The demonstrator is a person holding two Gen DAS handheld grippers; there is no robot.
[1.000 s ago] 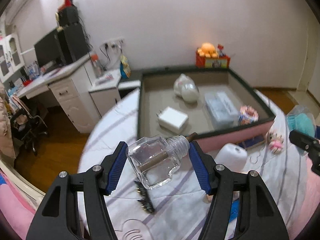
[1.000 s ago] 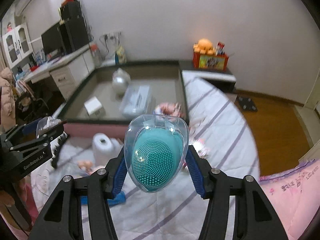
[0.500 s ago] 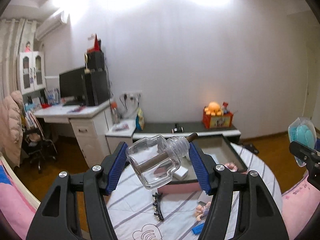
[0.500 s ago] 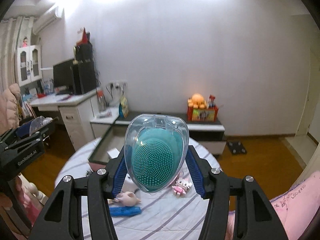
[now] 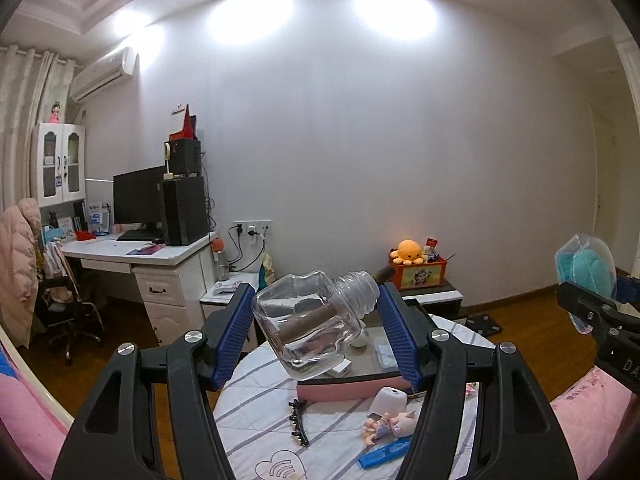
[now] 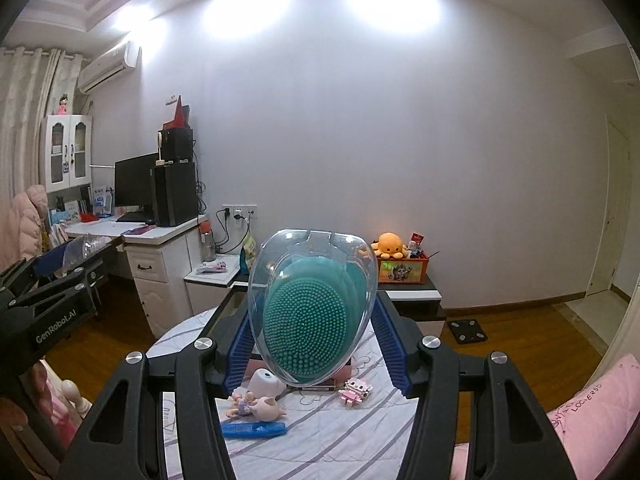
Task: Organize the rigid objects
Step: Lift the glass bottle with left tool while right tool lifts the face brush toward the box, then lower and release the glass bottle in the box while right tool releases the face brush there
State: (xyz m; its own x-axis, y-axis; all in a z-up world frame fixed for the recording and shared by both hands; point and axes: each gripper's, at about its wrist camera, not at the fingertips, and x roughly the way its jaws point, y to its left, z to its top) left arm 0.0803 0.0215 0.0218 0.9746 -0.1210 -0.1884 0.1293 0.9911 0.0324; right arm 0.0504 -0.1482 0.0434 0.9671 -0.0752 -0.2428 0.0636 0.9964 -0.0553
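Observation:
My left gripper (image 5: 318, 322) is shut on a clear glass bottle (image 5: 308, 330) with a brown stick in it, held tilted high above the bed. My right gripper (image 6: 312, 328) is shut on a teal bristled brush in a clear plastic case (image 6: 310, 312), also held high; it also shows in the left wrist view (image 5: 586, 276). The pink-sided tray (image 5: 344, 390) lies below on the striped bed cover, partly hidden behind the bottle.
On the bed cover lie a black hair clip (image 5: 298, 422), a white cup-like object (image 5: 388, 398), small pig figures (image 6: 256, 402), a blue comb (image 6: 254, 430) and a pink block toy (image 6: 354, 388). A white desk (image 5: 140, 256) stands left, an orange box with a plush (image 5: 418, 266) behind.
Both grippers have risen and tilted up with their objects. The tray and bed, filling the view a second ago, now sit low and small; the wall and ceiling fill the frames.

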